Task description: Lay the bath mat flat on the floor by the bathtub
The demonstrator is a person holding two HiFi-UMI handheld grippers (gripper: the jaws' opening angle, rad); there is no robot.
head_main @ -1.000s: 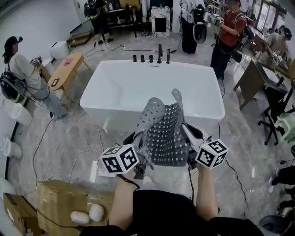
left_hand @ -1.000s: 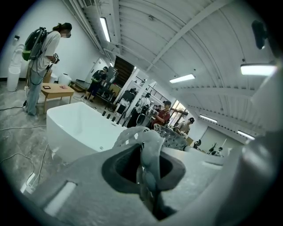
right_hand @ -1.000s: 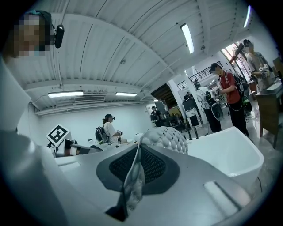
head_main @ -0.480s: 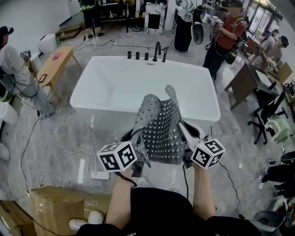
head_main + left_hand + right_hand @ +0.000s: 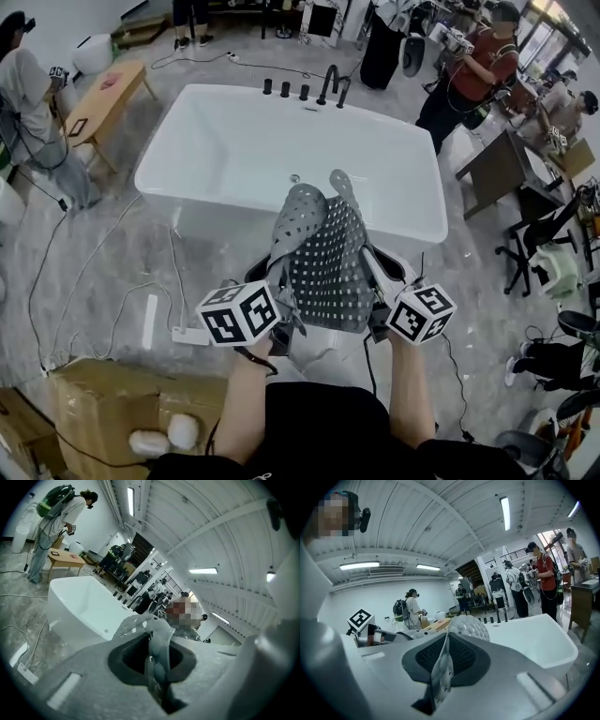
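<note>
As left gripper and right gripper pinch it, the grey perforated bath mat is crumpled.

A grey, hole-dotted mat is held up crumpled between the left gripper and the right gripper, one at each of its near corners, and its curled far end reaches over the near rim of the white tub. The tub stands on a grey marbled floor with black taps along its far rim. At the floor's near left lie a cardboard box and a white power strip with cables, and people stand beyond the tub's far corners.
</note>
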